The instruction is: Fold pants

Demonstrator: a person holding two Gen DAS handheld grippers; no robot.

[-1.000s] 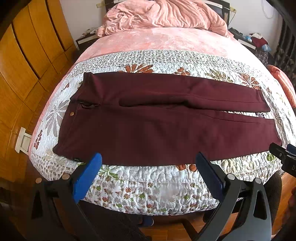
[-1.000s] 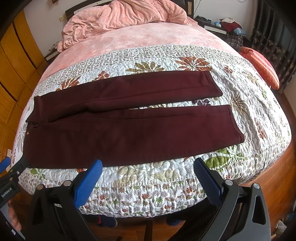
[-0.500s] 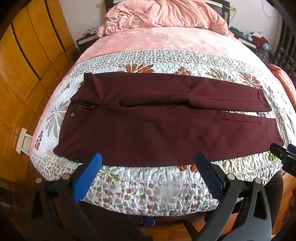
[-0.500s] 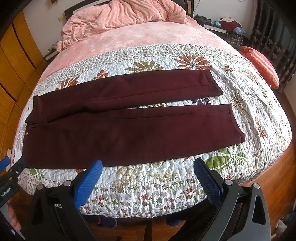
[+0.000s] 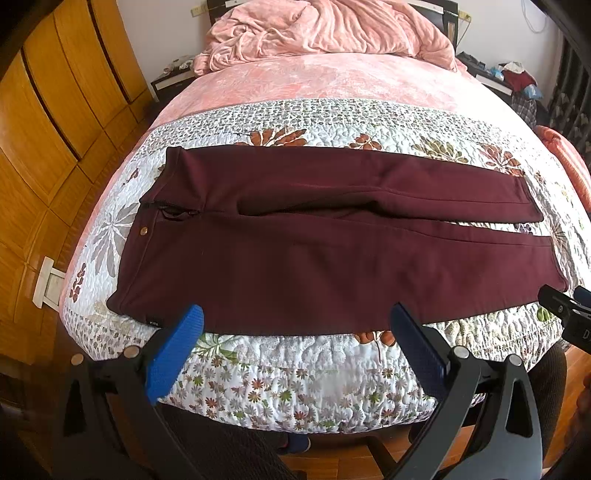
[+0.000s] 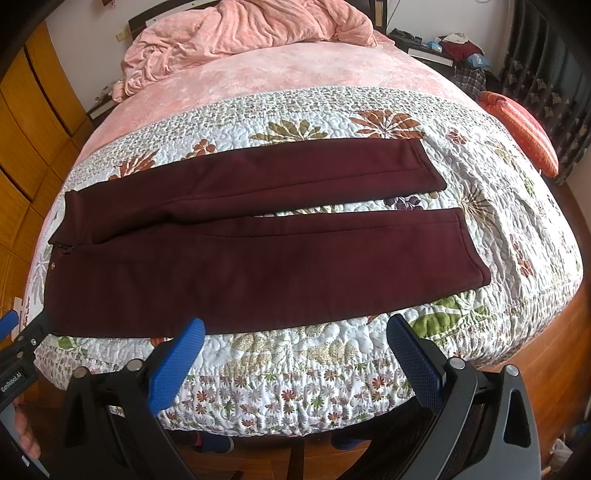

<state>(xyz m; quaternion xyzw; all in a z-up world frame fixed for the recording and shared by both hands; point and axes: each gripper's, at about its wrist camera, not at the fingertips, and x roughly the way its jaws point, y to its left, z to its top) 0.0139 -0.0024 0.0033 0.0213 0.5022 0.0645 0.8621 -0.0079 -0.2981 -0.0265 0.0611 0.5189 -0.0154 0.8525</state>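
Dark maroon pants (image 5: 332, 258) lie flat across the floral quilt (image 5: 314, 369), waistband at the left, both legs stretched to the right with a thin gap between them. My left gripper (image 5: 295, 325) is open, hovering at the near edge of the near leg close to the waist, holding nothing. In the right wrist view the pants (image 6: 240, 266) show their hems at the right. My right gripper (image 6: 295, 332) is open too, just off the near leg's edge around mid-length. Each gripper's tip shows at the edge of the other's view.
A rumpled pink blanket (image 5: 325, 33) is piled at the head of the bed. Wooden wardrobe doors (image 5: 48, 122) run along the left. An orange cushion (image 6: 521, 129) lies at the bed's right side. Nightstands with clutter (image 6: 454, 48) stand at the back. A hand (image 6: 22, 435) shows at lower left.
Both views have shifted only slightly; the pants lie as before and both grippers stay open near the bed's front edge.
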